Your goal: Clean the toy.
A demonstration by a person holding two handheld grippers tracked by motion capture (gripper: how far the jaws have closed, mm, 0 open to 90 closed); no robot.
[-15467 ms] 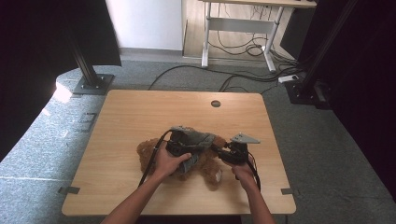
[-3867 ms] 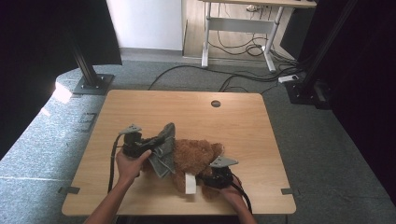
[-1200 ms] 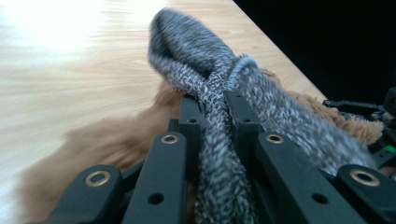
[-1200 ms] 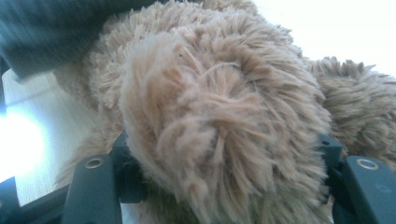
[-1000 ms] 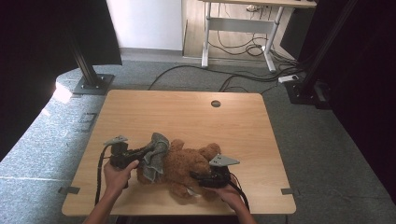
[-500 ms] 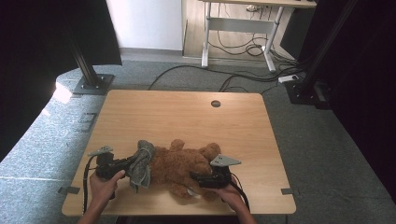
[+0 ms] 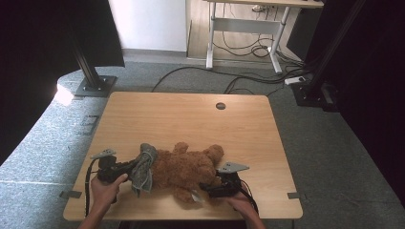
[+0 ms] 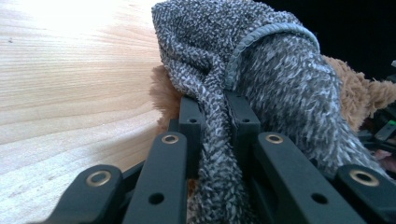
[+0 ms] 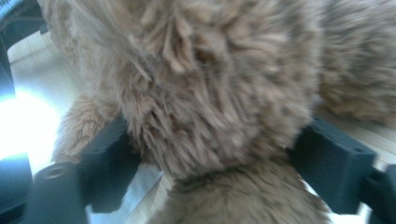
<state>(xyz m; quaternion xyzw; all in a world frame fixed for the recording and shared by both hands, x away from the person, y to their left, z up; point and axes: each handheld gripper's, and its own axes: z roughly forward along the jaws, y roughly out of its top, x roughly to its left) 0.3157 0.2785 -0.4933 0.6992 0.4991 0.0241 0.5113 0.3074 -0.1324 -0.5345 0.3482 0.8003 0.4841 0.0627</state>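
Observation:
A brown teddy bear (image 7: 186, 168) lies on its side near the front of the wooden table (image 7: 191, 124). A grey knit garment (image 7: 143, 167) is bunched over the bear's left end. My left gripper (image 7: 133, 167) is shut on a fold of that garment (image 8: 261, 70), and brown fur (image 8: 350, 93) shows behind it. My left gripper (image 8: 215, 116) pinches the fabric between both fingertips. My right gripper (image 7: 204, 187) is at the bear's lower right, with its jaws clamped around a plush limb (image 9: 210, 116). A white tag (image 9: 142, 186) hangs under that limb.
The table's front edge runs just below both hands. A round cable hole (image 7: 220, 105) sits at the back centre of the table. On the floor stand a black stand base (image 7: 95, 86) at the left, another desk (image 7: 248, 19) and cables (image 7: 248, 78) behind.
Over the last second my left gripper has pulled the grey garment left and toward the front edge, and the bear shifted slightly left. The right gripper has stayed put.

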